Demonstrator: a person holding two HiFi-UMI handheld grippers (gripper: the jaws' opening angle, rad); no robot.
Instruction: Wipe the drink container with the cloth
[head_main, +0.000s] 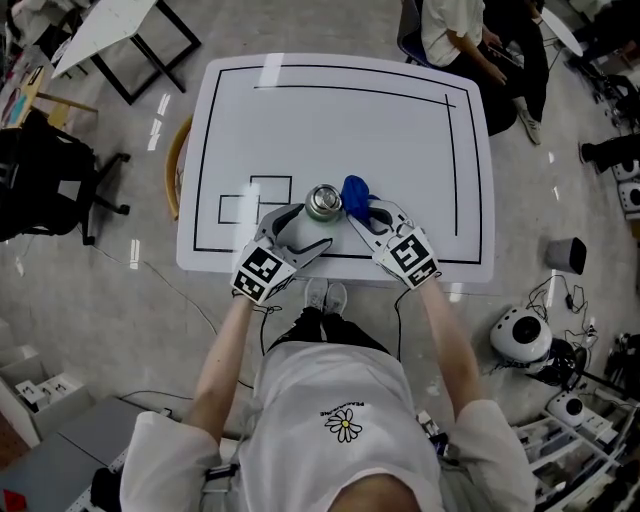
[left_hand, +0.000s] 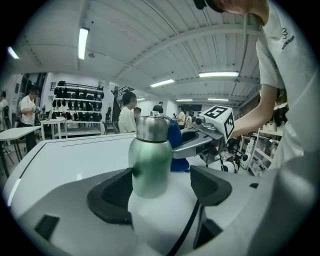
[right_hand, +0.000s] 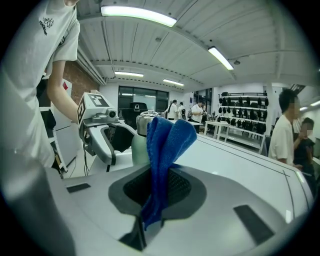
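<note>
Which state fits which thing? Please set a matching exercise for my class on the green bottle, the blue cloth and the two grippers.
Things:
1. bottle
2. cloth
3. left gripper
4. right gripper

States:
A. shut on fabric
B. jaws apart, one on each side of the green body
C. upright on the white table
D. pinched between two jaws, sticking up beside the steel cap

Pairs: 1-C, 2-D, 3-B, 4-A

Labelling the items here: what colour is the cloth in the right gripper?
Blue; the cloth shows best in the right gripper view.
</note>
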